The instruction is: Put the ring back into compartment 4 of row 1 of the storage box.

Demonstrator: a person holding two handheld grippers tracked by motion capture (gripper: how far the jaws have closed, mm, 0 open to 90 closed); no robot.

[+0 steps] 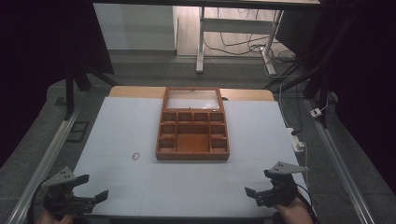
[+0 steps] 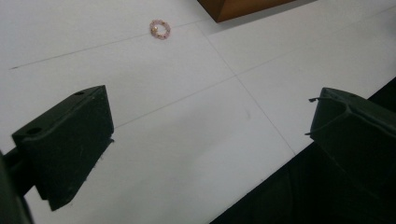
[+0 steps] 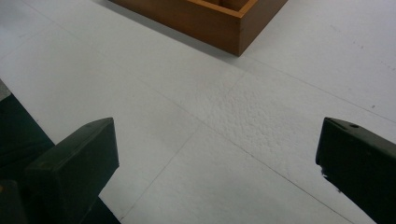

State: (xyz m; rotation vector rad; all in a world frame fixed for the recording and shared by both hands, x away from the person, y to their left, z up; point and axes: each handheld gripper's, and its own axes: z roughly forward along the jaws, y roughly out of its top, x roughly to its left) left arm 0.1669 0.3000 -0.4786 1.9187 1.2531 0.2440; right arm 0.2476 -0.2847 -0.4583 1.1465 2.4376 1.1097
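The white table (image 1: 140,186) carried a wooden compartment box (image 1: 192,135), well beyond both sets of jaws. The left gripper (image 1: 95,186) and right gripper (image 1: 256,183) were spread wide, holding nothing. The small bead ring (image 2: 160,29) lay ahead of the left jaws, well apart from them.

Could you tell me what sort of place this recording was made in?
Probably a lab or workshop recording station: a white-covered table framed by metal rails, dark curtains, loose cables across the floor behind, and a wooden compartment box laid out.
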